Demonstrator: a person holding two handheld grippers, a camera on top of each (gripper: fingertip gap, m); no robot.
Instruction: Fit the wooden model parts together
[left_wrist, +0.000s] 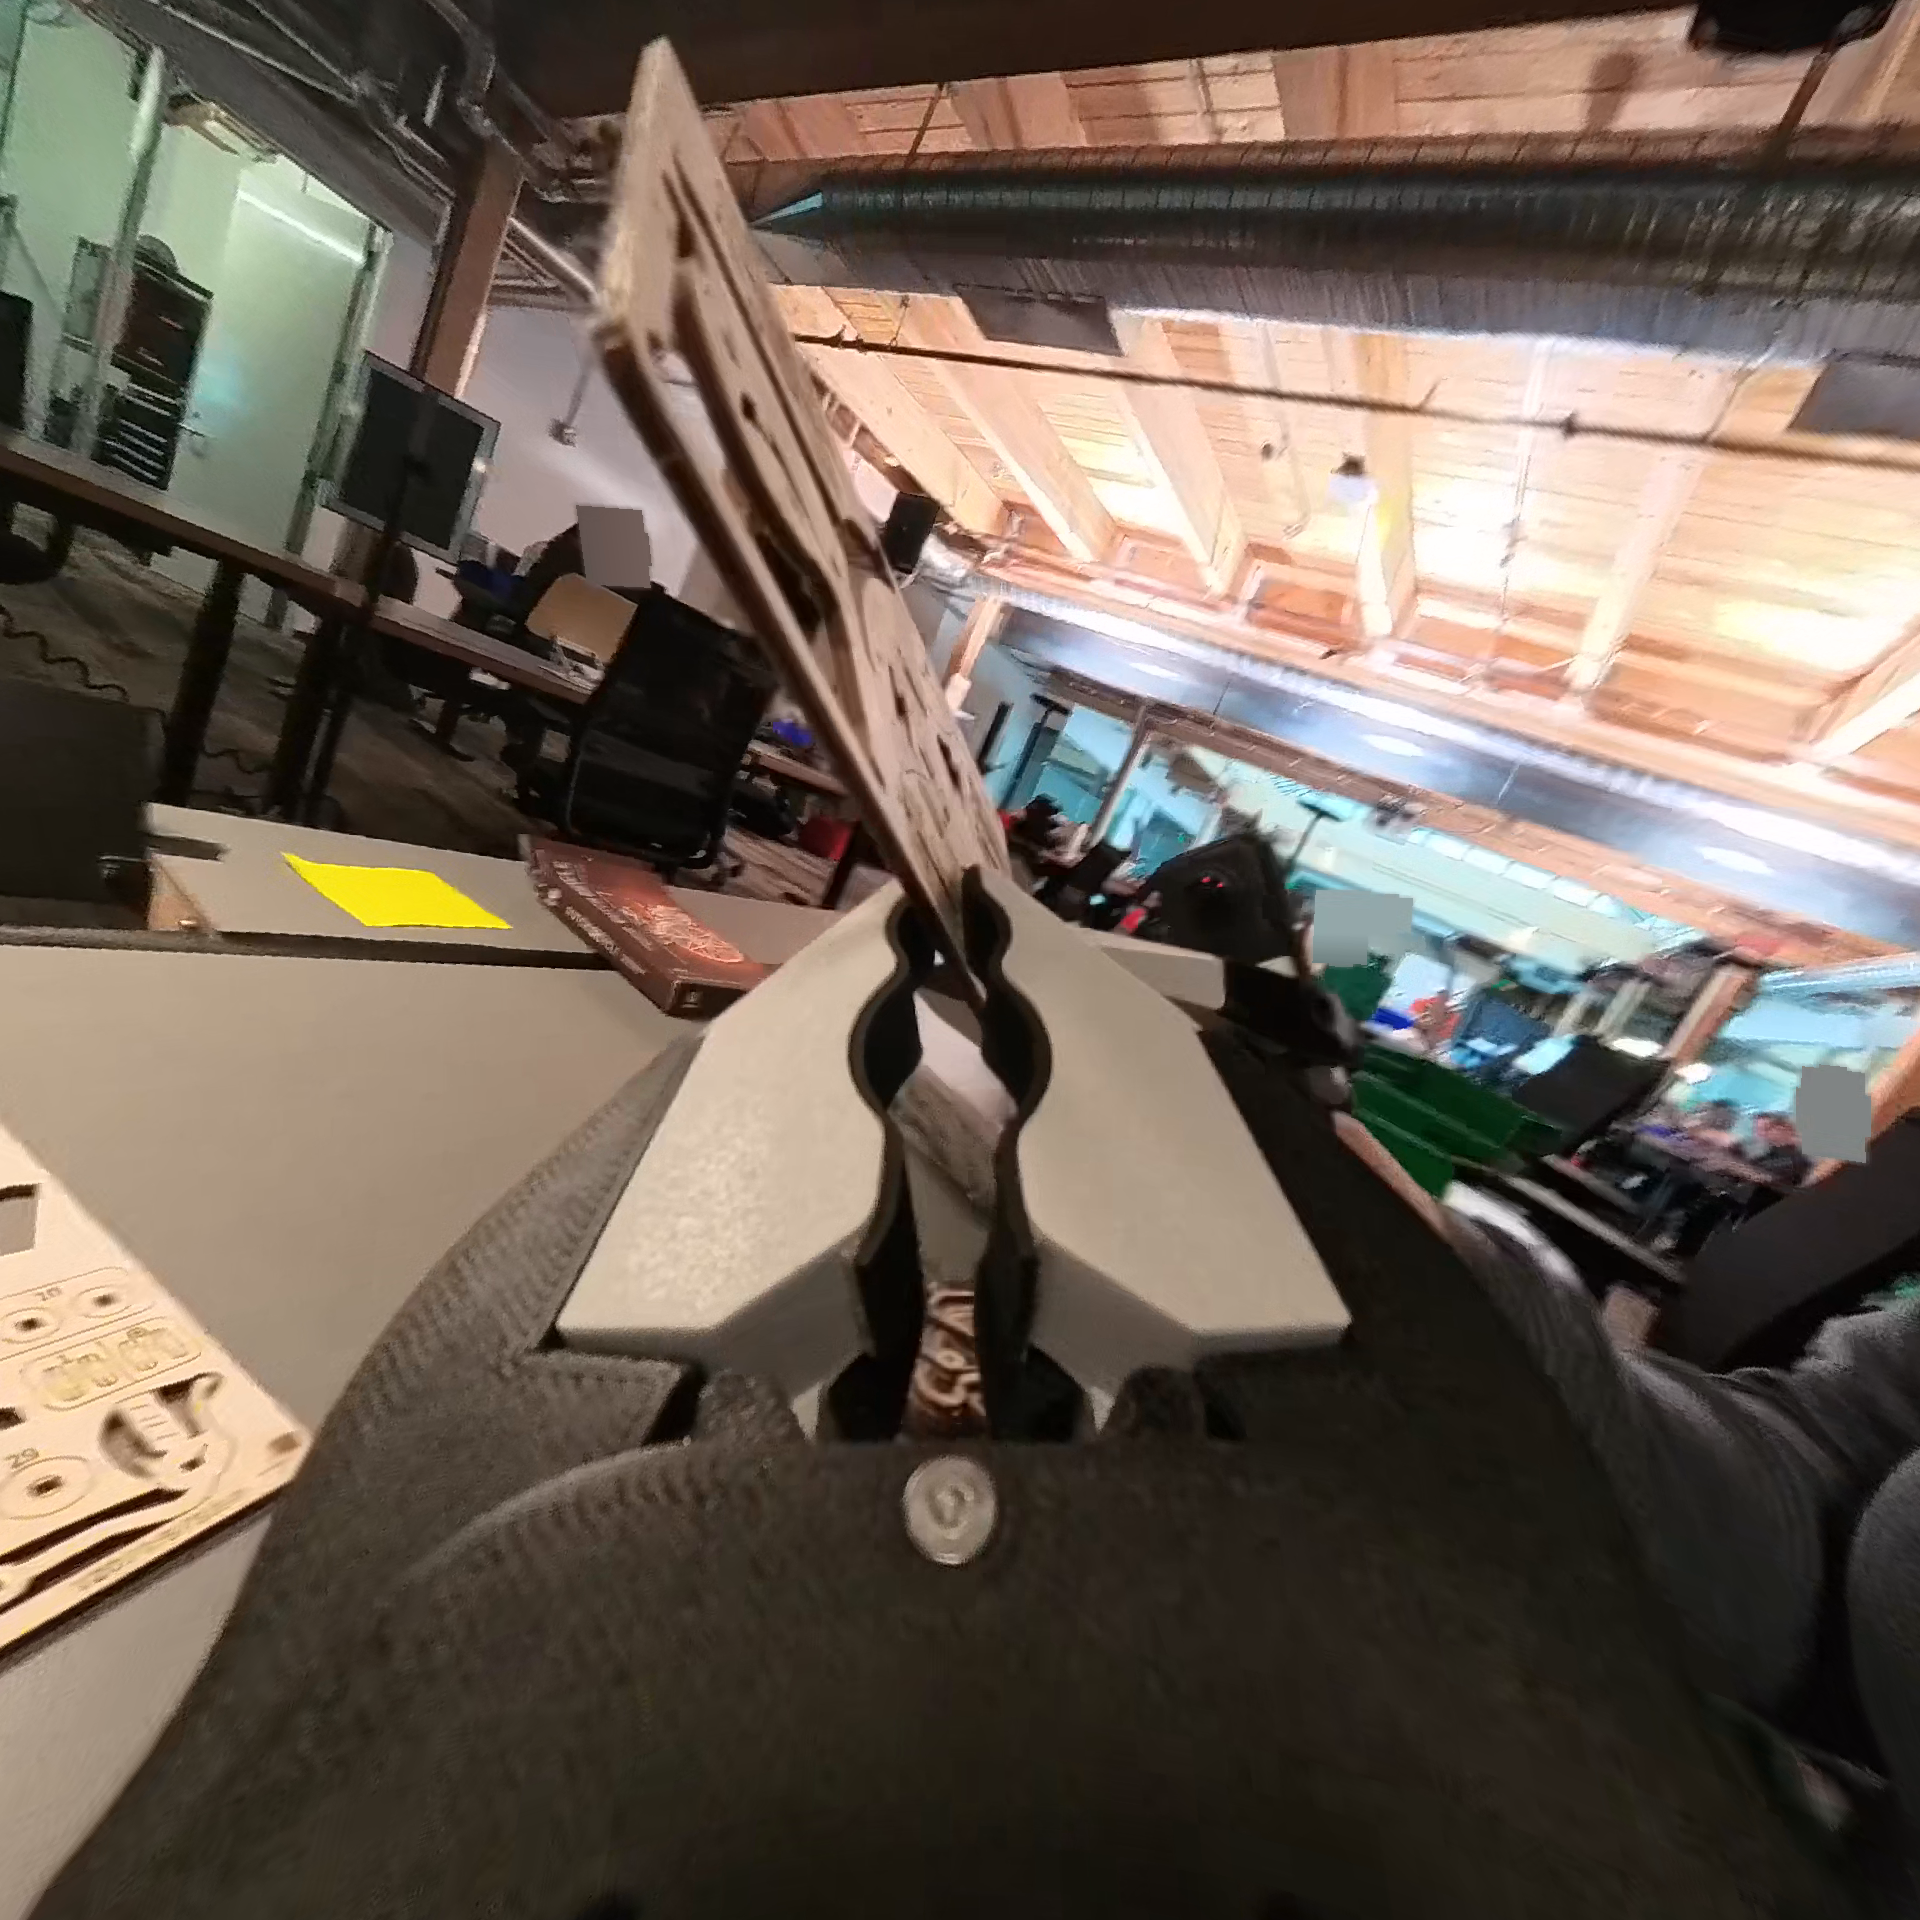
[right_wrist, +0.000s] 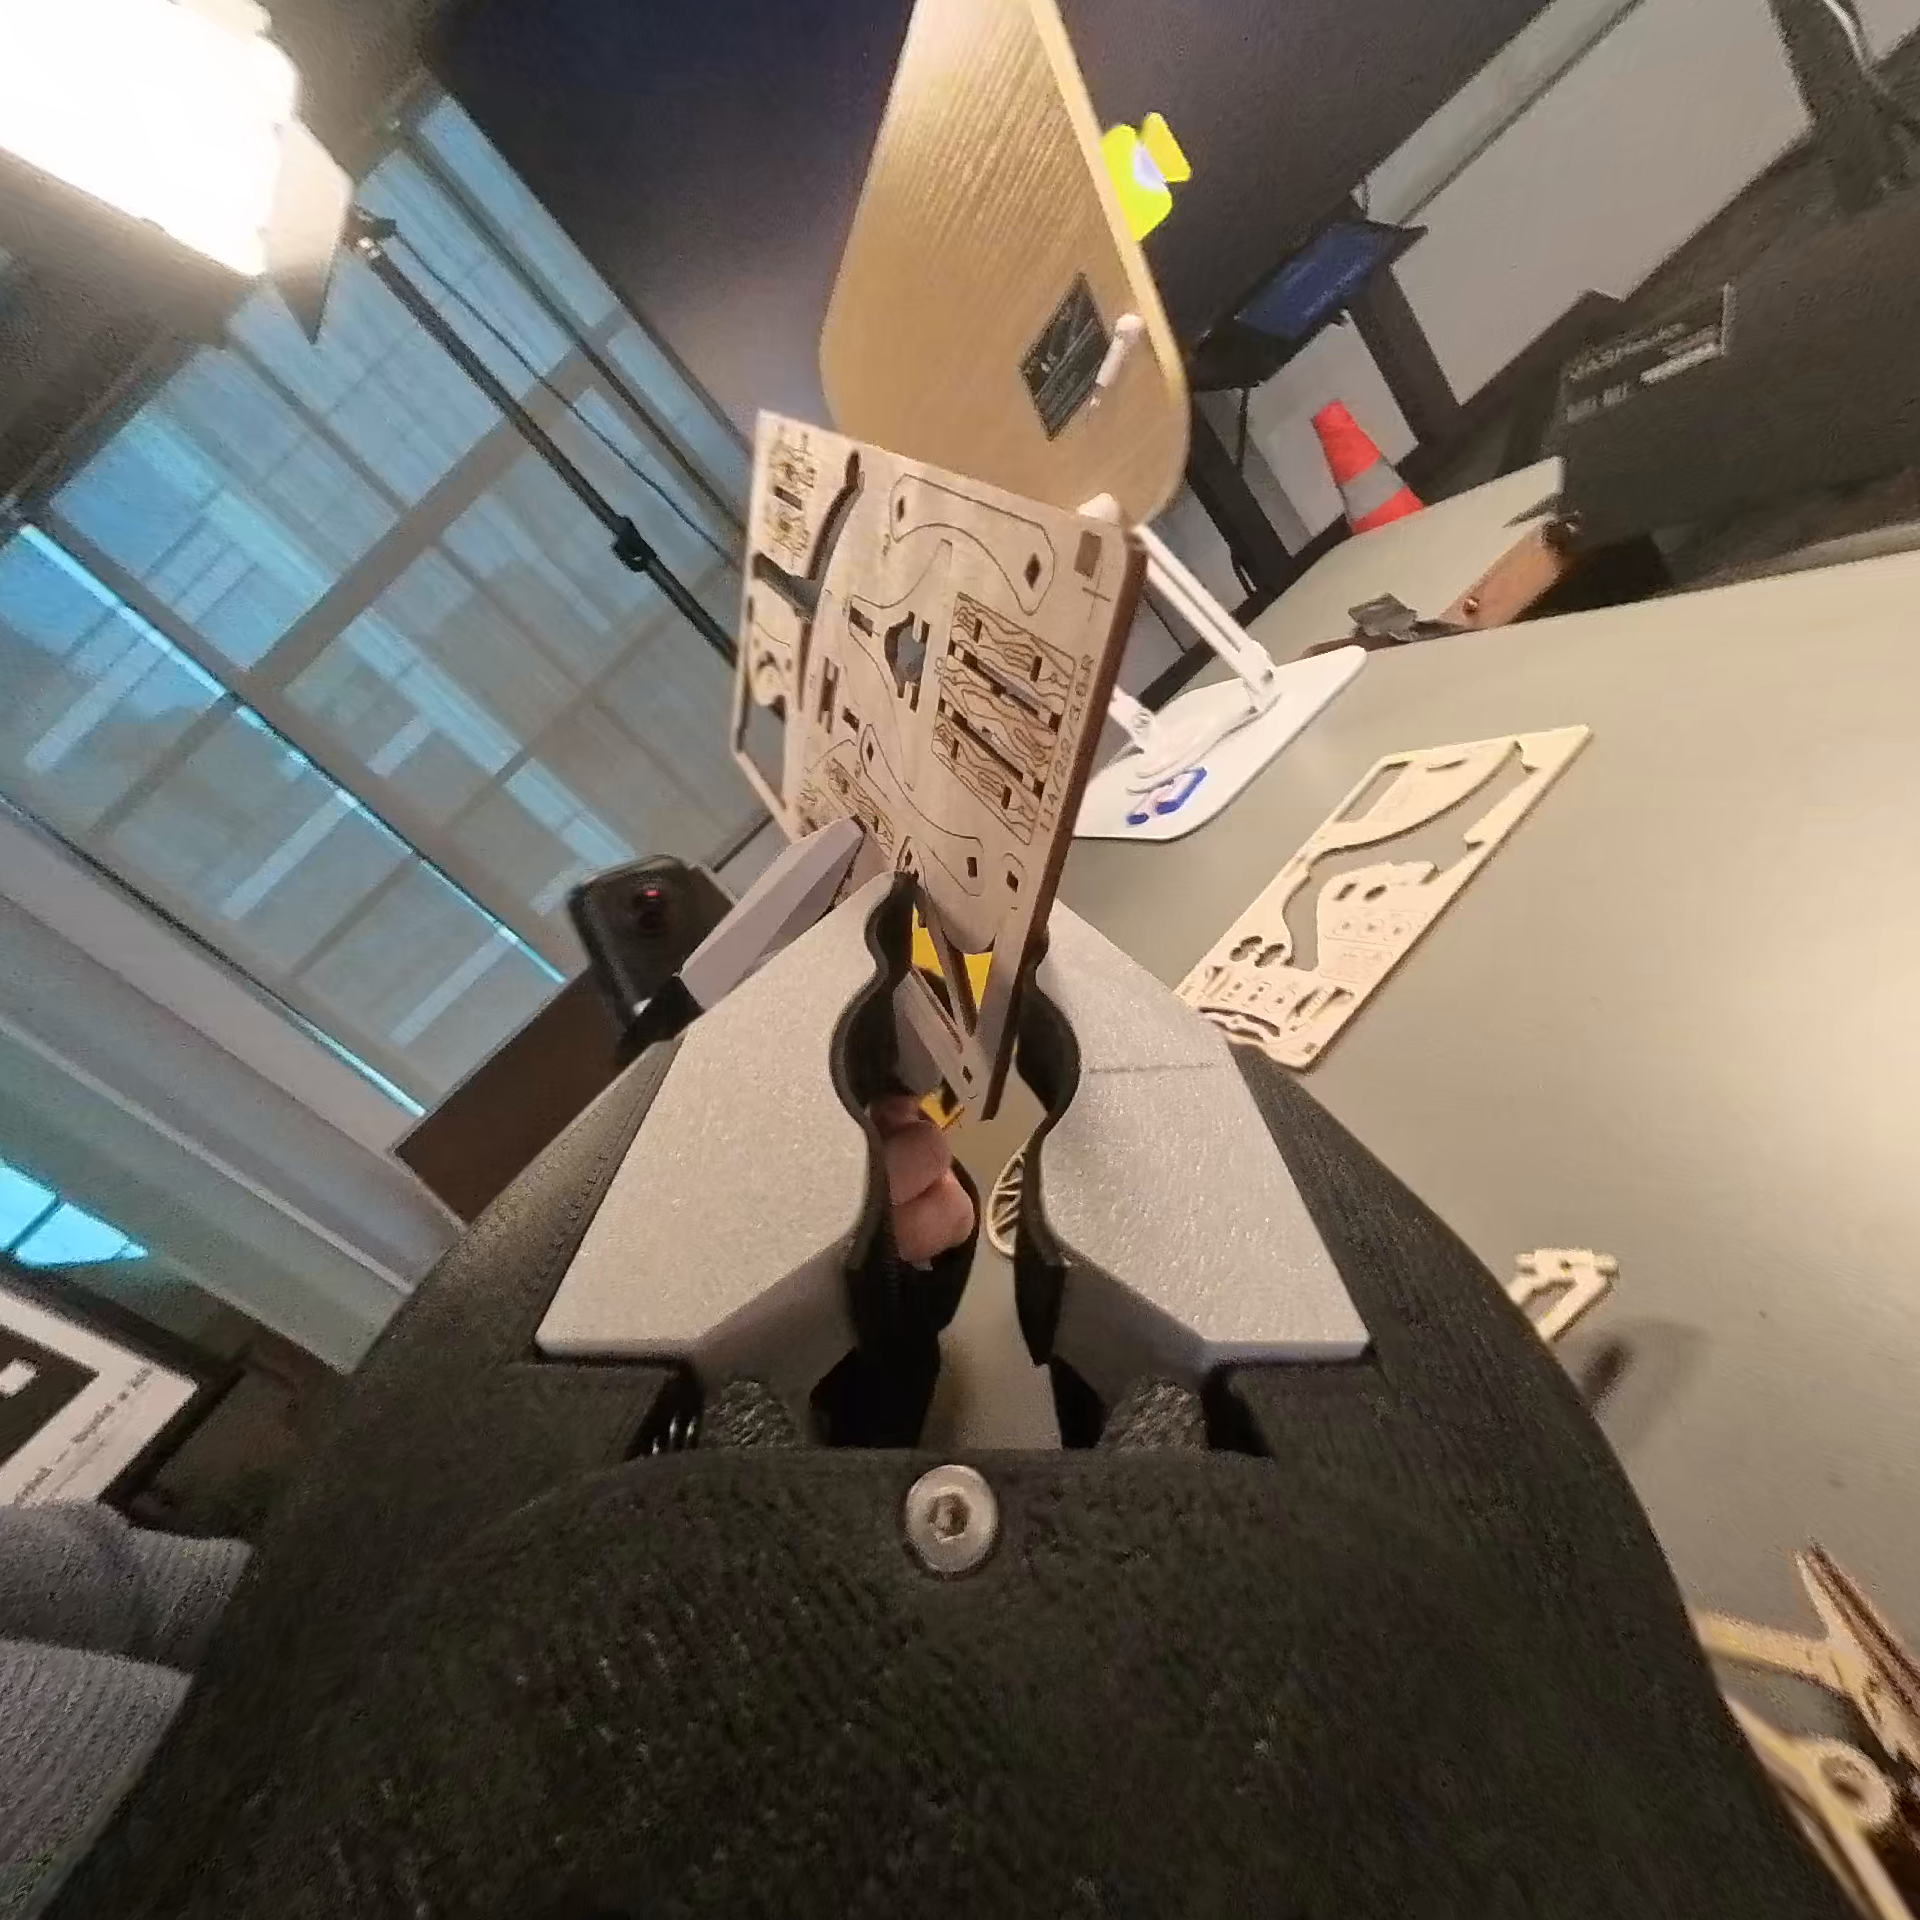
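Gripping one wooden sheet (right_wrist: 935, 665), left tool (left_wrist: 940, 914), right tool (right_wrist: 971, 914)

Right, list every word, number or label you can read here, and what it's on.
I won't quote writing. Here is what bears it:
held sheet: engraved code along one edge.
flat sheet: small engraved numbers.
dark box: ornate lettering, blurred.
tan board: black plate with print too small to read.

Pale laser-etched wooden sheet (right_wrist: 935, 686), grey tool fingers (right_wrist: 758, 1122), yellow square (left_wrist: 393, 889), perhaps dark-red box (left_wrist: 649, 935).
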